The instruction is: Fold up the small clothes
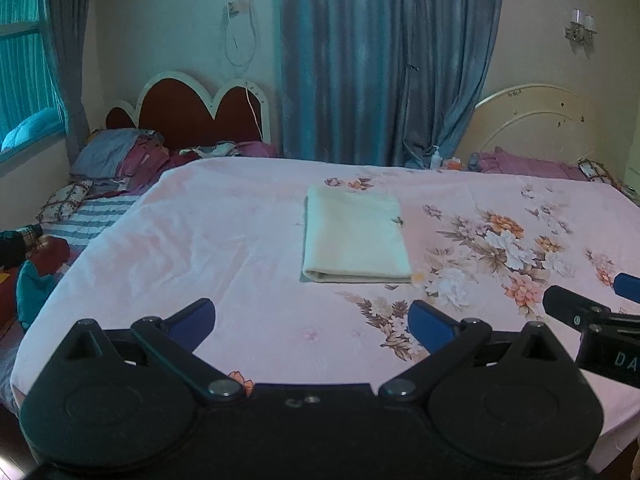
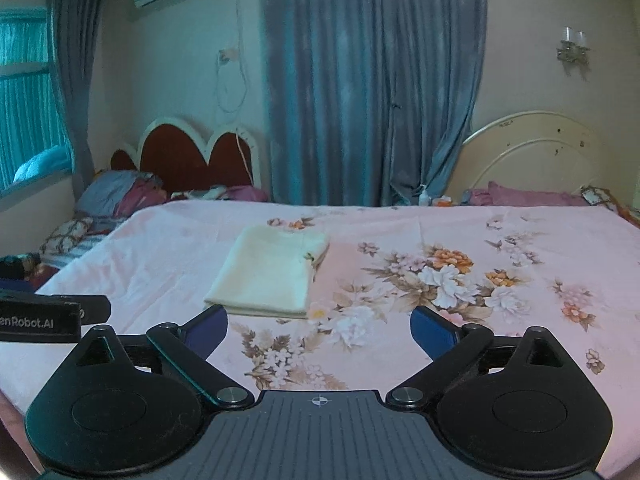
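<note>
A cream-white small garment lies folded into a flat rectangle on the pink floral bedsheet. It also shows in the right wrist view, left of centre. My left gripper is open and empty, held above the sheet near the bed's front edge, short of the garment. My right gripper is open and empty, just in front of and to the right of the garment's near edge. The right gripper's finger shows at the right edge of the left wrist view.
Piled bedding and pillows lie at the far left by a red scalloped headboard. A cream headboard stands at the far right. Blue curtains hang behind the bed. Clothes lie on the floor at left.
</note>
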`<state>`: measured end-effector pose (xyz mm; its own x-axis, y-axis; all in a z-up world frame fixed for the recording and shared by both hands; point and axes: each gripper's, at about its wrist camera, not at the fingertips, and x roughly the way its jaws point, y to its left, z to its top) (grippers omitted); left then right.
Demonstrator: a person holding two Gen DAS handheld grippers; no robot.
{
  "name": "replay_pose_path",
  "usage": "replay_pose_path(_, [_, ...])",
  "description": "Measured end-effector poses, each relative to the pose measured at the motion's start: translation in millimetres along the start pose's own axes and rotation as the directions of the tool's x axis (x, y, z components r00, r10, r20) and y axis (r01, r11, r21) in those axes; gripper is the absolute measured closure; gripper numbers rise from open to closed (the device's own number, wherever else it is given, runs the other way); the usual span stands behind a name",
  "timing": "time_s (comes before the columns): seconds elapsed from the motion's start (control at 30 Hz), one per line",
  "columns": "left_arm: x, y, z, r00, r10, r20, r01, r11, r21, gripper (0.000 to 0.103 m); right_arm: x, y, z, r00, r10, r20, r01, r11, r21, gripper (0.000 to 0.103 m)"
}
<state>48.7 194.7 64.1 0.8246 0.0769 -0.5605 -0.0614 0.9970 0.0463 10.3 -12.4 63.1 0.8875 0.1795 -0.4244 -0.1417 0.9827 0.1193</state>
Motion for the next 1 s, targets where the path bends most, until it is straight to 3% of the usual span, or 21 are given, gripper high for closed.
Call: replay_pose_path(1.0, [-11.6,-4.7,-4.4,1.000,-0.004,0.005,0.004,1.000,-0.016,0.001,-11.0,-10.8,0.3,1.000,0.014,0.021,-0.014,1.000,0.016,0.005])
